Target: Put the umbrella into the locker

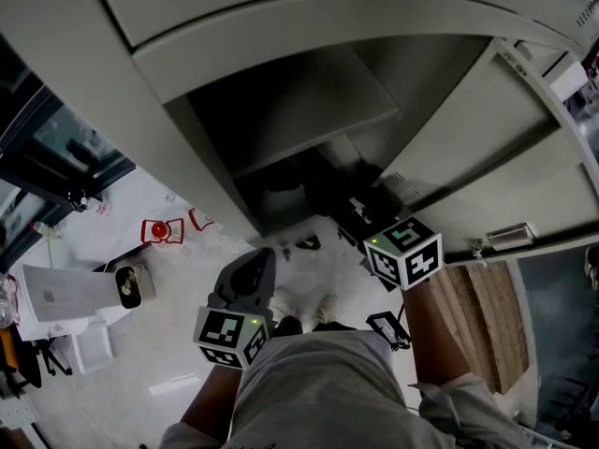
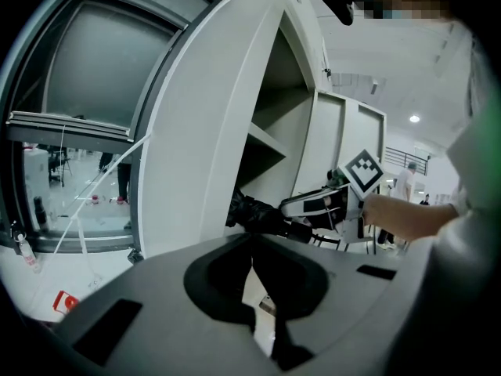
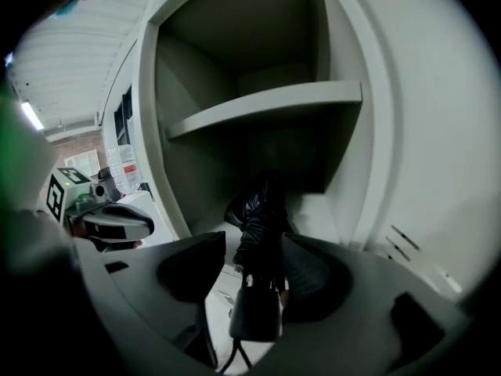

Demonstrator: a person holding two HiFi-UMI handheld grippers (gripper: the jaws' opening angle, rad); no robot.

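The black folded umbrella (image 3: pixel 262 214) lies on the floor of the locker's (image 3: pixel 180 171) lower compartment, under a shelf (image 3: pixel 266 104), with its handle (image 3: pixel 254 316) sticking out toward me. My right gripper (image 3: pixel 254 269) is open around the handle end, with a gap showing on the left side. In the head view the right gripper (image 1: pixel 354 215) reaches into the dark opening where the umbrella (image 1: pixel 323 190) rests. My left gripper (image 1: pixel 255 262) hangs lower left, outside the locker, shut and empty. From the left gripper (image 2: pixel 252 245) view the umbrella (image 2: pixel 254 212) pokes out past the locker wall.
The locker door (image 1: pixel 496 185) stands swung open to the right. A red and white sign (image 1: pixel 161 230) and a white box (image 1: pixel 61 293) lie on the pale floor at left. A wooden panel (image 1: pixel 477 316) lies right of my shoes (image 1: pixel 301 309).
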